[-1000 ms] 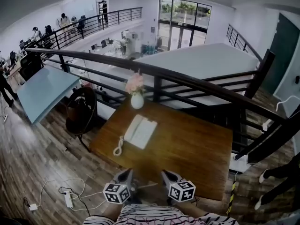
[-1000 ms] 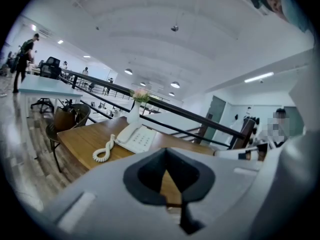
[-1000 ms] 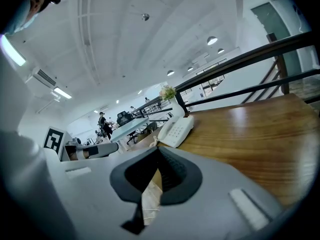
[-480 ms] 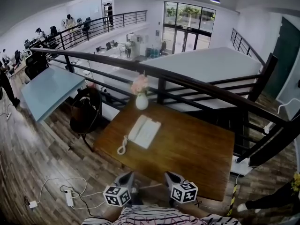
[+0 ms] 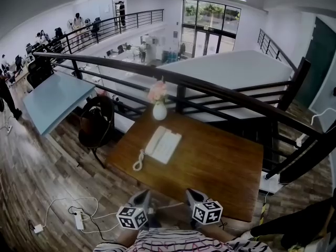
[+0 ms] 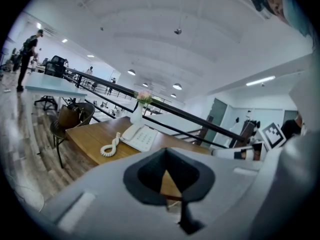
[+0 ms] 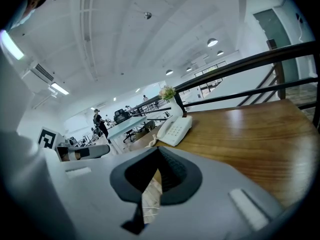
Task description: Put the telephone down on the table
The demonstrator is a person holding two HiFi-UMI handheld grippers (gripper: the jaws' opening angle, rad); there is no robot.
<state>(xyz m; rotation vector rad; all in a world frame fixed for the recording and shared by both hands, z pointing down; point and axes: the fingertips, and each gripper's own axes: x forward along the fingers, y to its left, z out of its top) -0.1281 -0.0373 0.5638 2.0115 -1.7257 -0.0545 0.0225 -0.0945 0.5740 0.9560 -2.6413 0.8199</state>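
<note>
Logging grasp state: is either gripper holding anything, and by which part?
Nothing. The left gripper and right gripper are empty; the telephone lies on the table, away from both.

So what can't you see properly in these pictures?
Numbers on the phone: too small in every view.
Near edge of the table: partly hidden behind the left gripper and right gripper, head view.
People on the balcony: too small, head view.

Striped top [image 5: 173, 241]; marker cubes [image 5: 131, 217] on grey hand-held grippers [image 5: 142, 195] [image 5: 192, 194].
</note>
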